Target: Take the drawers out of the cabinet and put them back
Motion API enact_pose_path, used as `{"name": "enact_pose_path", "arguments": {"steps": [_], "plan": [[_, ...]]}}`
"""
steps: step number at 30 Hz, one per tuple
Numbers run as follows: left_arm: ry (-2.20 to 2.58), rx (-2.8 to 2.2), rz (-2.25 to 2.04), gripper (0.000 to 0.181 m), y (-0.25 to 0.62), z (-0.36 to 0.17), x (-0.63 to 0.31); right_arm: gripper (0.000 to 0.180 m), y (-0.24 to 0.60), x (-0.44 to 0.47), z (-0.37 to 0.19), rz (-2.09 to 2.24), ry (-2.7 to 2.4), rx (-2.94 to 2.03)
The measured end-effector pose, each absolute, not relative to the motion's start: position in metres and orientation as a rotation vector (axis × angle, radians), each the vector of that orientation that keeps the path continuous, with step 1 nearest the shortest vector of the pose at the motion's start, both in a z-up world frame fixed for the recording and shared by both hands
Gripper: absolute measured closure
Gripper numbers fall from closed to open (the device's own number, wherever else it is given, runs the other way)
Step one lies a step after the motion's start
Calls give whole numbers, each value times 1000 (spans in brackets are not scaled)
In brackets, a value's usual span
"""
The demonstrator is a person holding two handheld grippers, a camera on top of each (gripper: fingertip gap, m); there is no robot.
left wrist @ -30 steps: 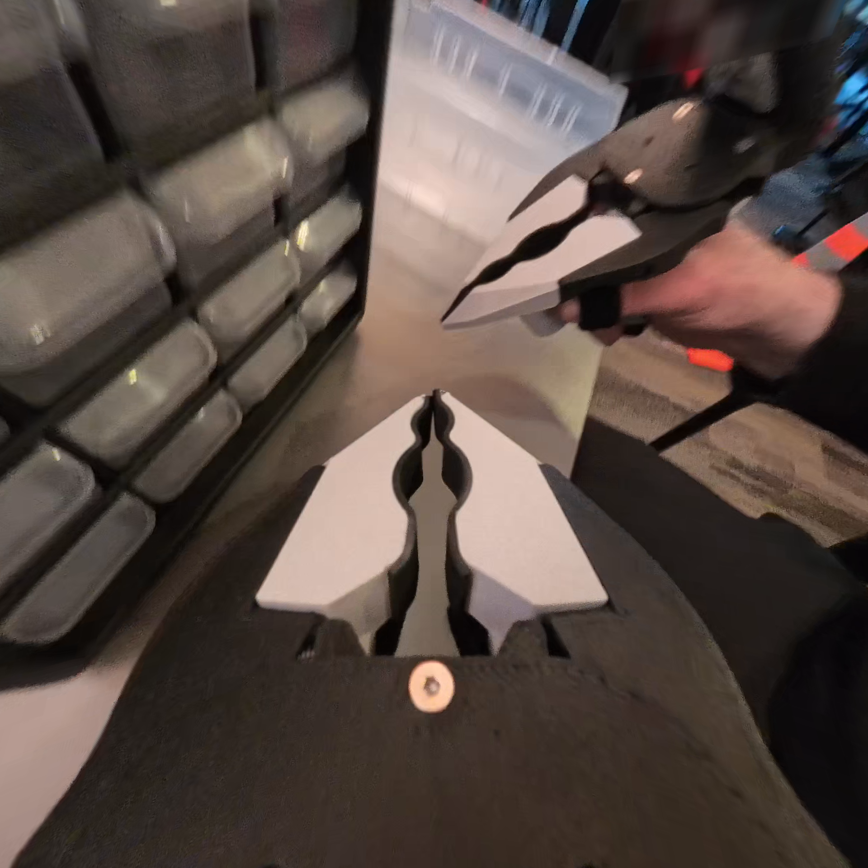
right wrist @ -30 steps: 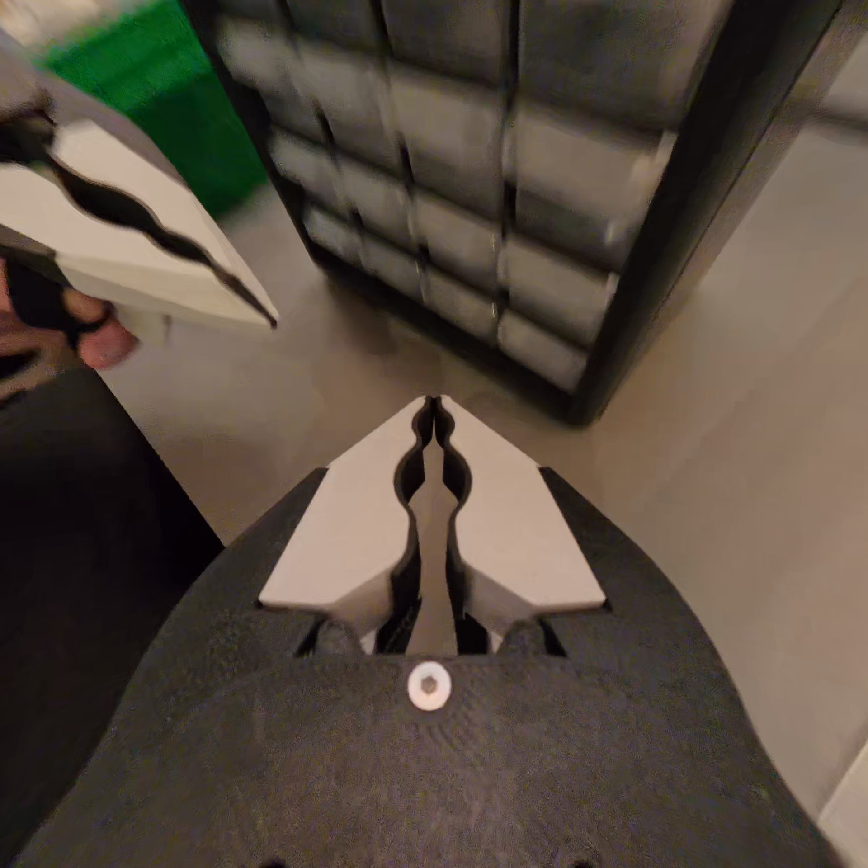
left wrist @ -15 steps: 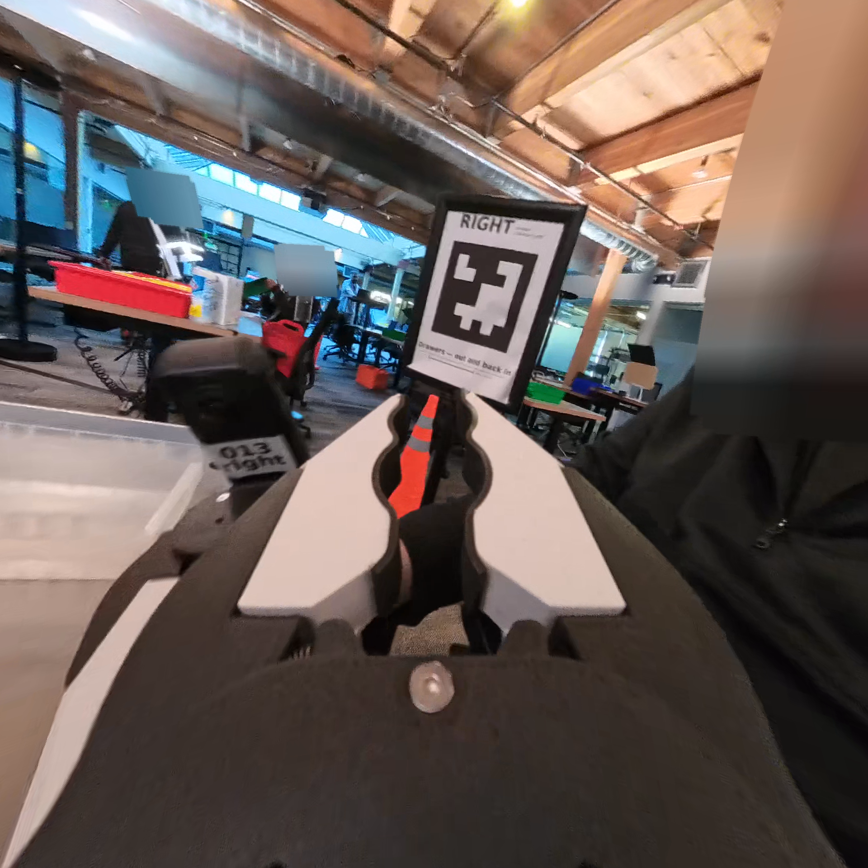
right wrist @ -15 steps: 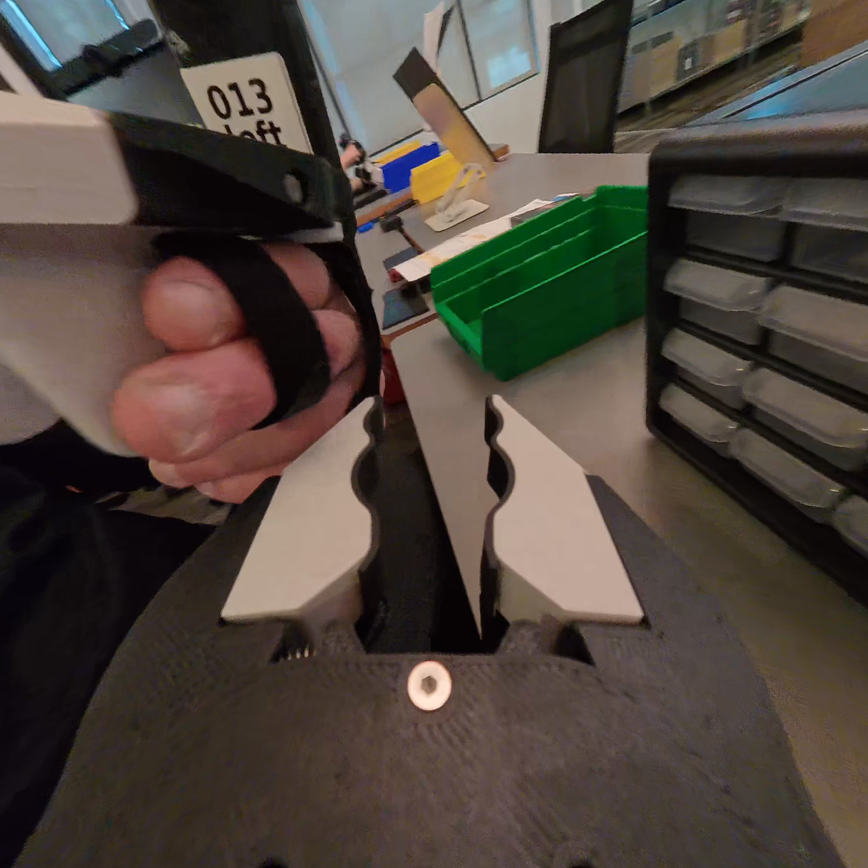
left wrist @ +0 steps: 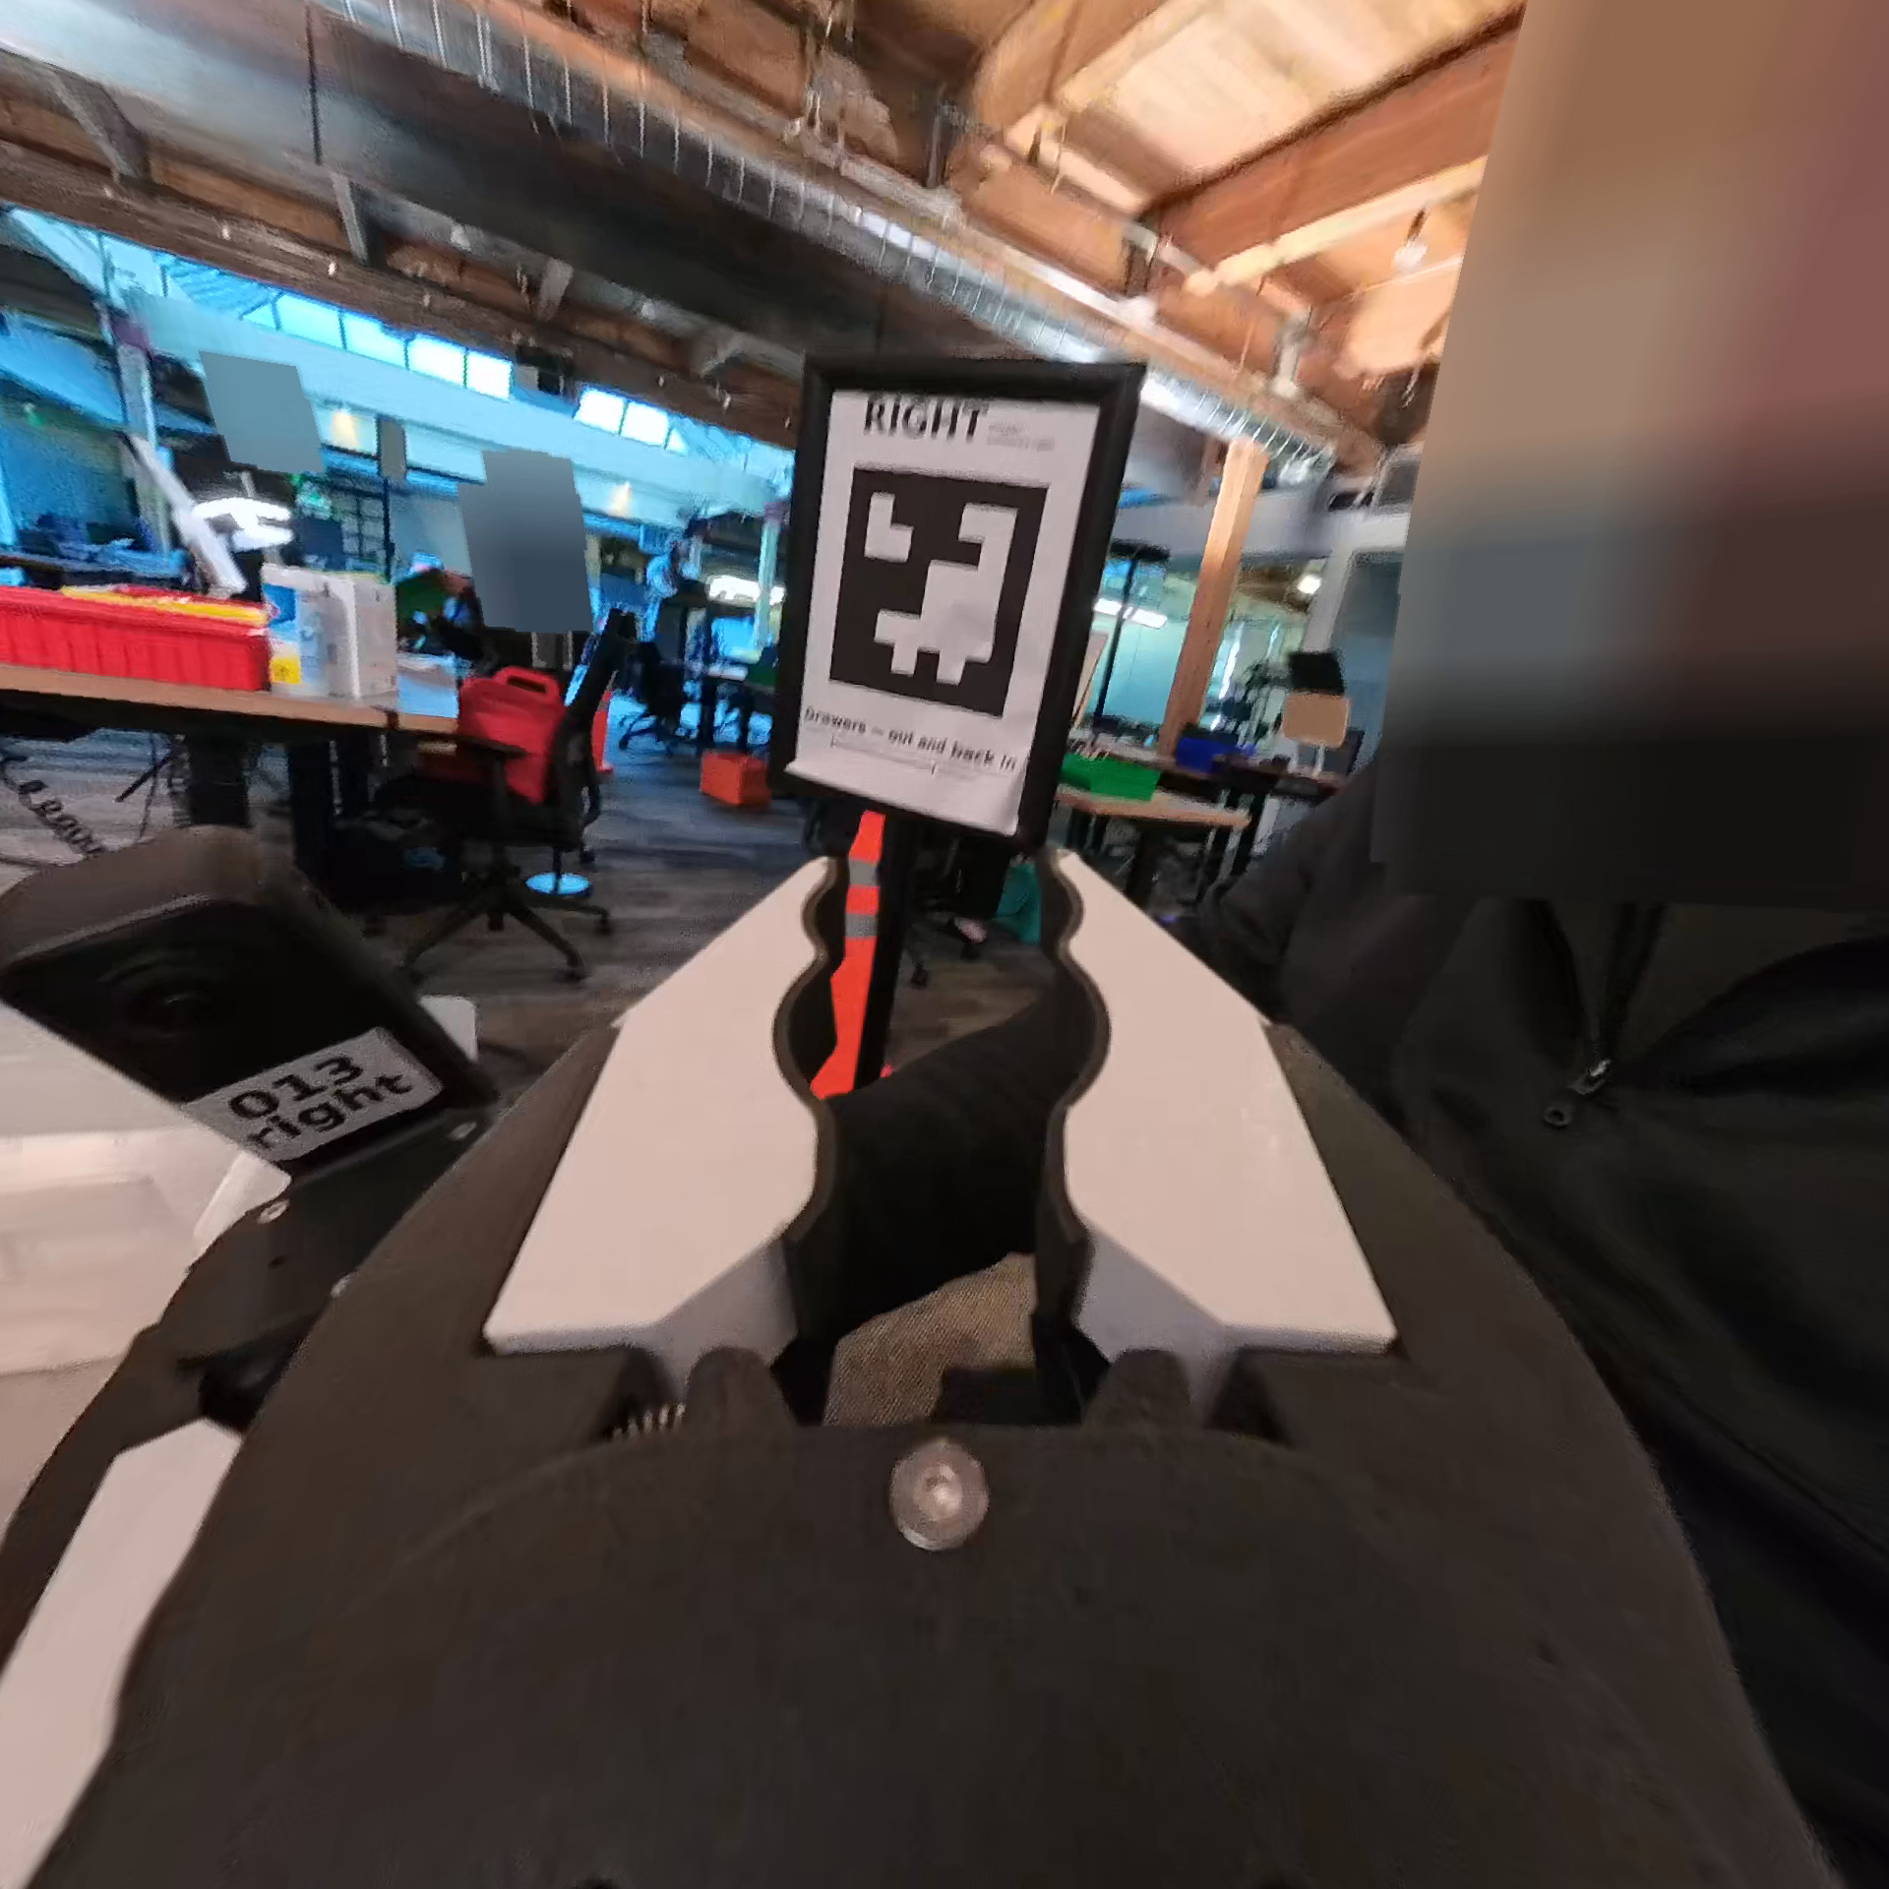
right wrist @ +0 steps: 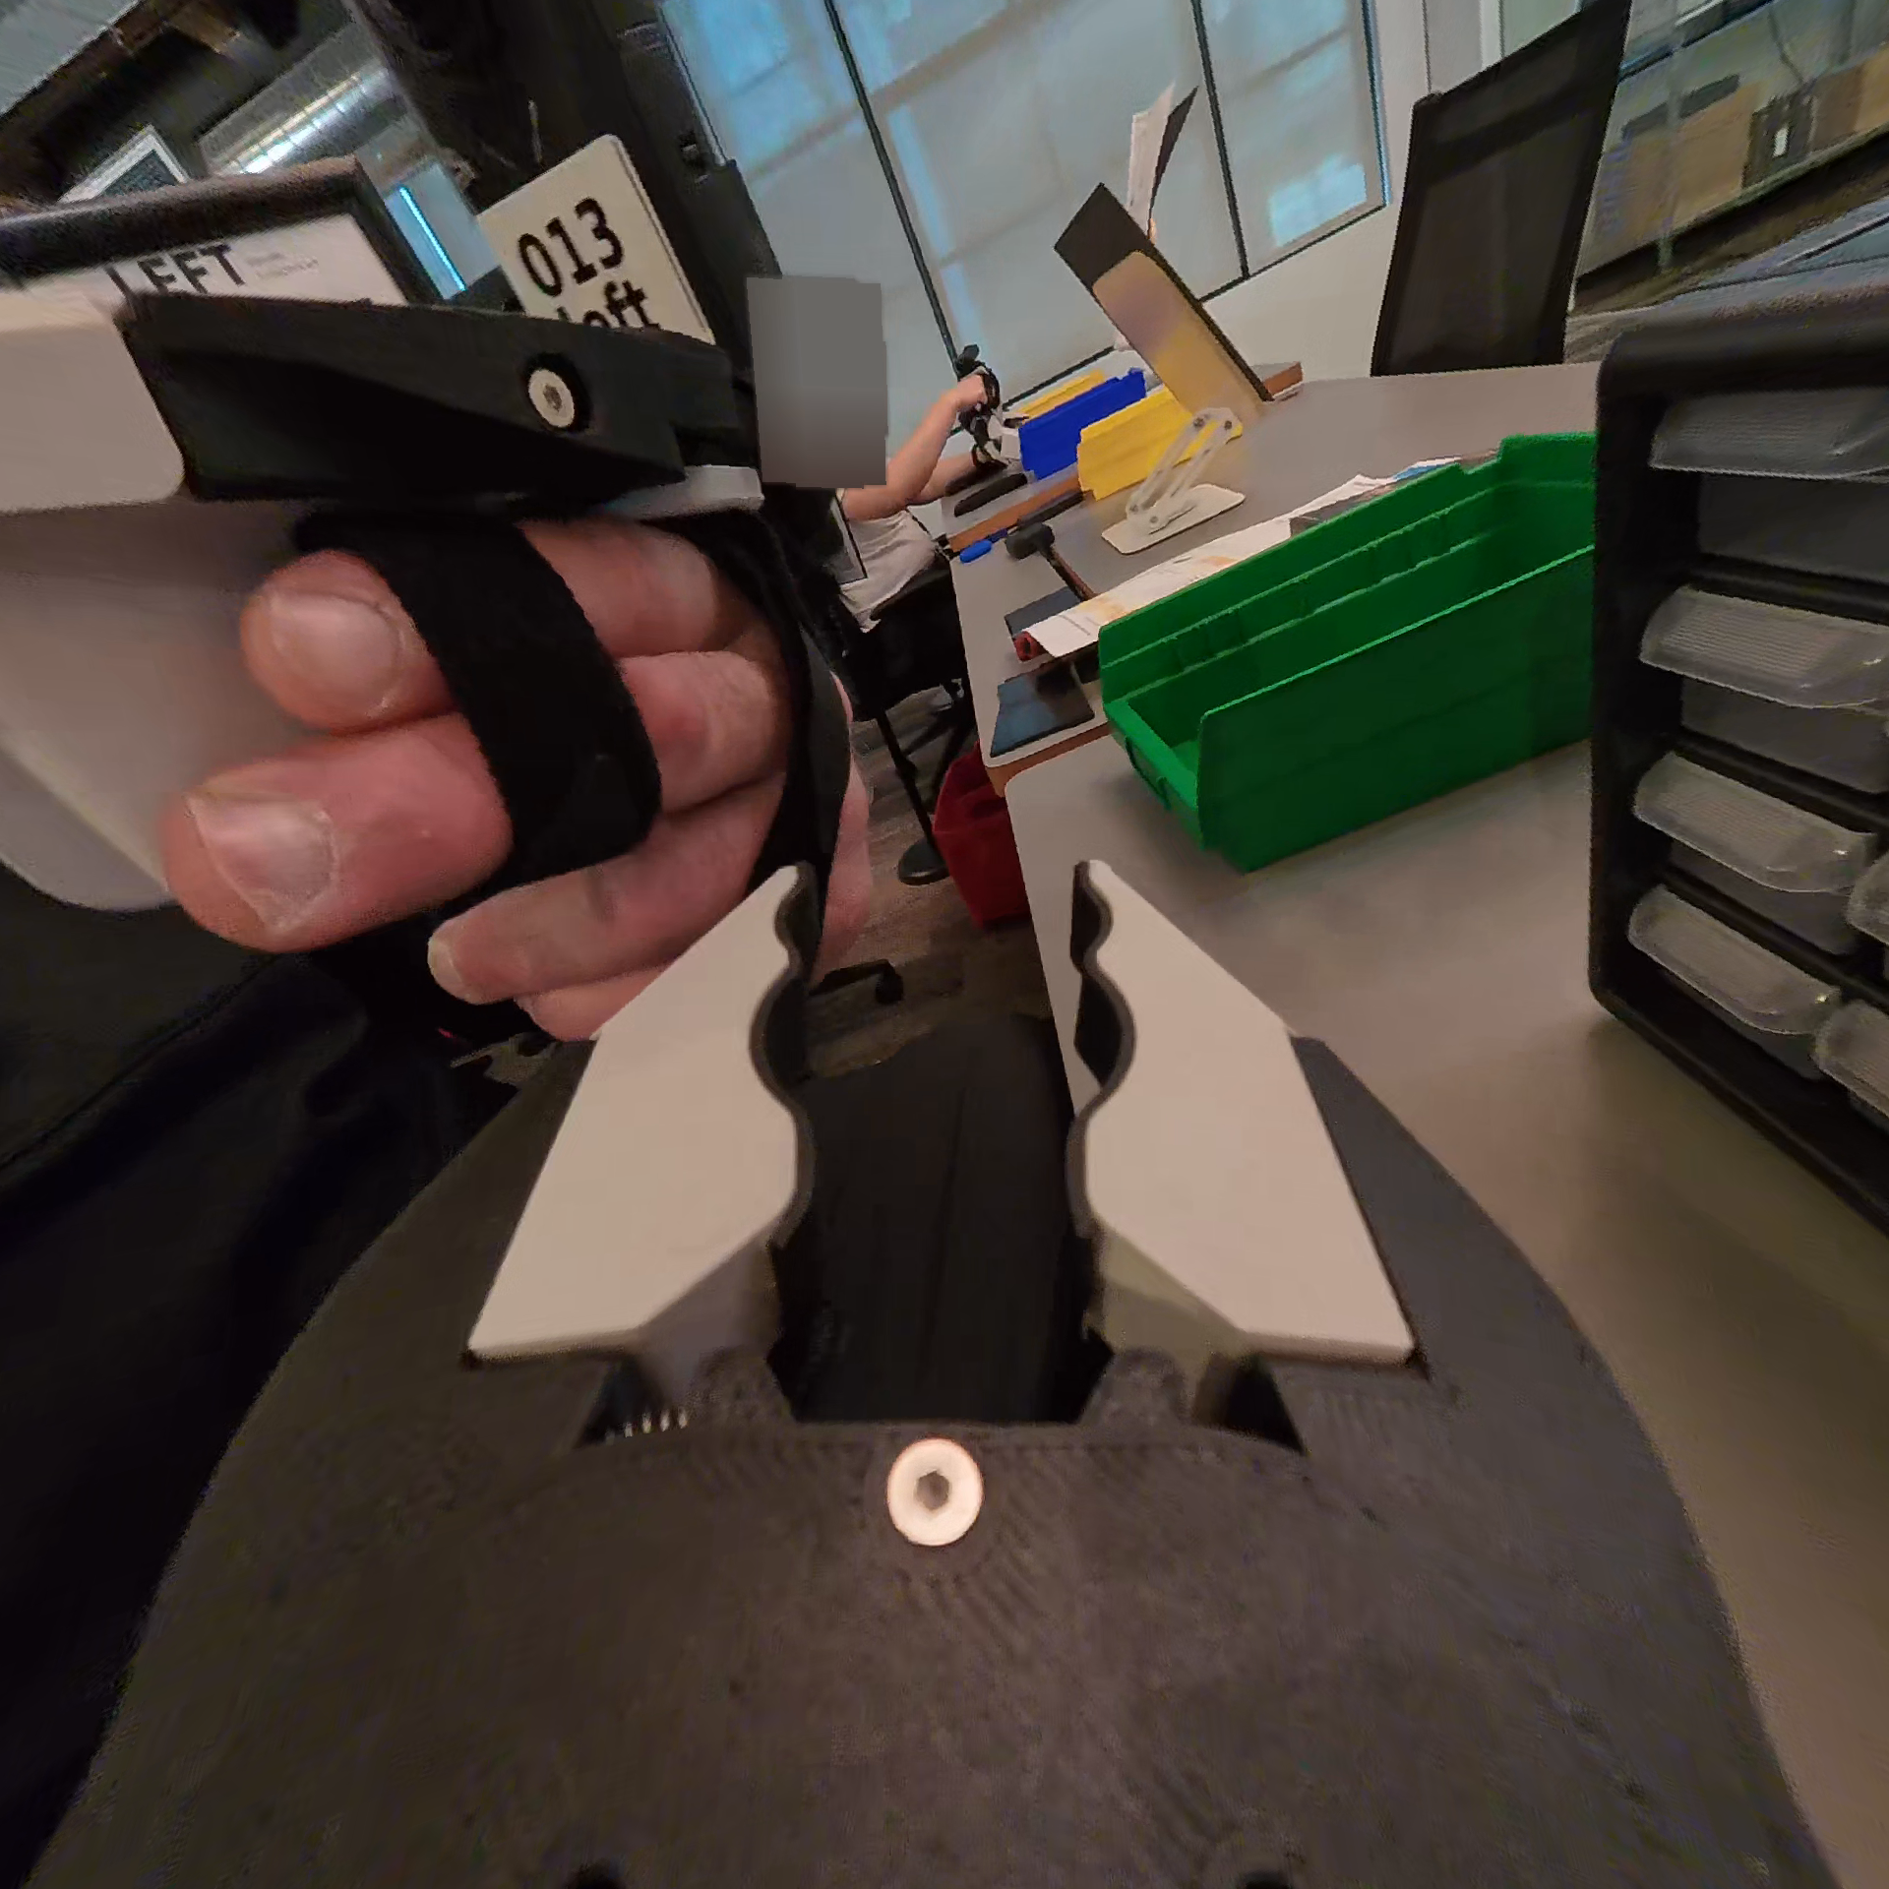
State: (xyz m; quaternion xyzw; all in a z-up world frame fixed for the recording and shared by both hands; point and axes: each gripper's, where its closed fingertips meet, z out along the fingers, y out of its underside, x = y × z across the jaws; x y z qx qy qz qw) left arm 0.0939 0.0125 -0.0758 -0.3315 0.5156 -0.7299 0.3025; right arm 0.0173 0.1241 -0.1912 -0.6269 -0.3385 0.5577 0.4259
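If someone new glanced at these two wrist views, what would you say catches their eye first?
In the left wrist view, a black-framed card with a black-and-white square marker stands straight ahead, above the open jaws of the left gripper. In the right wrist view, a bare hand strapped to a gripper handle fills the upper left. A bright green plastic bin sits on the grey table, left of the black cabinet of clear drawers.

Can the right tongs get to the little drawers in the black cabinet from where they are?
Probably yes. The right tongs are open and empty, and the cabinet stands close on their right with bare table between. They point past it, so they would need turning first.
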Motion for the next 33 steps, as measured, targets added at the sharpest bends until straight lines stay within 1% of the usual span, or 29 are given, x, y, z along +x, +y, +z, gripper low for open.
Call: {"name": "enact_pose_path", "arguments": {"steps": [1,3,5,7,8,9,12,13,14,18,20,21,23,25,27,29,30,31,33], "plan": [[1392,-889,-1893,144,11,-81,96,130,124,18,-191,1391,-847,-1563],[1410,-892,-1842,145,11,-84,99,121,126,23,-189,1411,-832,-1549],[1421,-878,-1826,144,10,-84,98,108,126,31,-181,1474,-790,-1502],[1418,-866,-1837,141,9,-83,98,113,127,33,-180,1462,-782,-1509],[1426,-859,-1848,139,5,-83,98,112,127,30,-184,1436,-803,-1529],[1443,-859,-1844,137,1,-84,100,117,126,25,-186,1434,-815,-1537],[1491,-879,-1811,133,-6,-93,107,117,127,17,-194,1399,-830,-1585],[1496,-876,-1828,134,-9,-93,108,121,126,15,-195,1380,-847,-1590],[1502,-878,-1819,140,-10,-94,109,123,125,13,-195,1372,-852,-1588],[1567,-771,-1936,140,-41,-77,102,122,108,-1,-189,1462,-915,-1536],[1647,-703,-1968,147,-63,-74,95,123,94,-8,-182,1528,-973,-1495],[1654,-662,-2039,144,-73,-68,89,128,84,-13,-180,1570,-1022,-1477],[1701,-621,-2125,139,-90,-67,82,147,62,-20,-175,1677,-1107,-1415],[1719,-606,-2136,141,-99,-69,80,160,50,-22,-174,1716,-1167,-1378],[1688,-603,-2156,144,-102,-67,79,163,42,-23,-174,1732,-1215,-1364],[1721,-579,-2174,151,-108,-67,75,161,39,-22,-173,1760,-1216,-1345],[1710,-555,-2192,156,-107,-62,71,156,40,-19,-171,1773,-1200,-1337],[1677,-510,-2240,155,-104,-52,64,151,42,-16,-169,1788,-1179,-1330],[1612,-418,-2305,157,-95,-30,47,129,52,-9,-161,1747,-1110,-1311]]}}
